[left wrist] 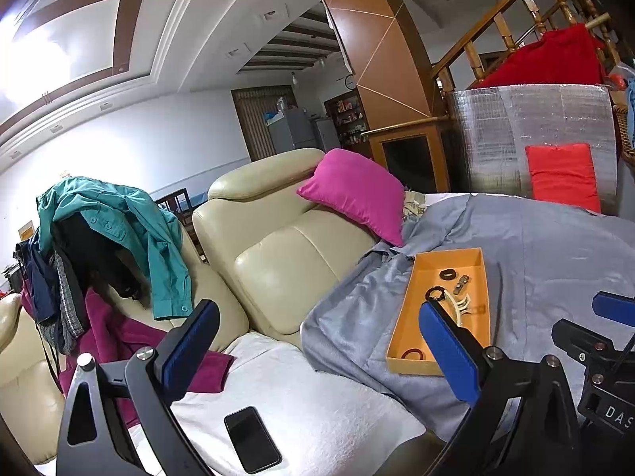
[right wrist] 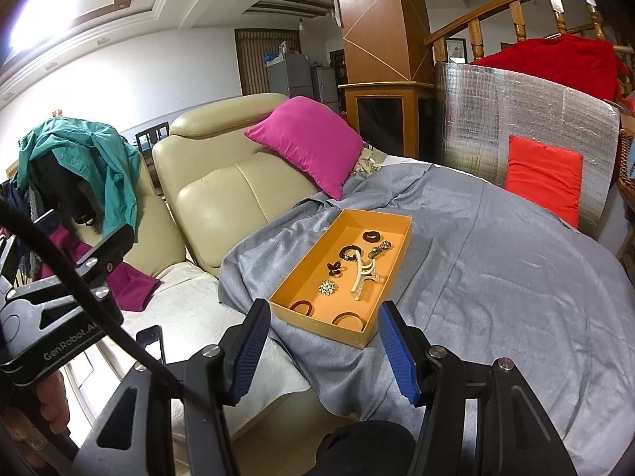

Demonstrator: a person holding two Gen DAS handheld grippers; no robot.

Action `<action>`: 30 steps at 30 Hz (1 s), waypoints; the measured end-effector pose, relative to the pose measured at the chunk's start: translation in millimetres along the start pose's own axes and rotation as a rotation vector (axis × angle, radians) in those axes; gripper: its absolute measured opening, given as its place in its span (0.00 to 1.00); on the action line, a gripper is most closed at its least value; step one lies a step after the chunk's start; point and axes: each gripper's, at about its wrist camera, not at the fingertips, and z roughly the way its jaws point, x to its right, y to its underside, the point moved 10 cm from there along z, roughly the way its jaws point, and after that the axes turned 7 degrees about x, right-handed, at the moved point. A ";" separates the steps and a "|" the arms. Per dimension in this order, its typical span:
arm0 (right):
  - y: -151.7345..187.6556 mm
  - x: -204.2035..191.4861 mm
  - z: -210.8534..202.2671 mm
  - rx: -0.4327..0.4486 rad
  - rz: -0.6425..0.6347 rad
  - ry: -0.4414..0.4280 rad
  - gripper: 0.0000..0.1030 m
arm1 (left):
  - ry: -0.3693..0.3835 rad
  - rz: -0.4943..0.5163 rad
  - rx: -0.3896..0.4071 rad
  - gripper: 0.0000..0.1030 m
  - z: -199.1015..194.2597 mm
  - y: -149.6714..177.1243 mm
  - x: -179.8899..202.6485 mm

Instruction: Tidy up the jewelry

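Tray (right wrist: pixel 397 238) lies dead ahead of right gripper (right wrist: pixel 321 351), long axis running away from it; both jaws spread, empty. Left gripper (left wrist: pixel 317 341) sits farther left.

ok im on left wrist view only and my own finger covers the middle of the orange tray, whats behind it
Observer: A small sparkly brooch lies on the floor of the orange tray, beside the cream hair claw.
Operator: anything else hidden there
Observer: A small black clip, just beyond the brooch and apart from it.
Operator: i see one brown ring at the near end, thats all right
Observer: No, two: a brown ring and a second brown ring, side by side by the near wall.
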 end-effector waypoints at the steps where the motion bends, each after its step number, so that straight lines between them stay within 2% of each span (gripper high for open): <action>1: 1.2 0.2 0.4 -0.001 -0.001 0.000 0.59 | -0.001 0.001 -0.001 0.97 1.2 0.4 -0.4; 30: 7.2 -2.6 26.9 -0.039 -0.018 0.014 0.59 | 0.000 -0.017 -0.043 0.97 29.1 16.8 -12.8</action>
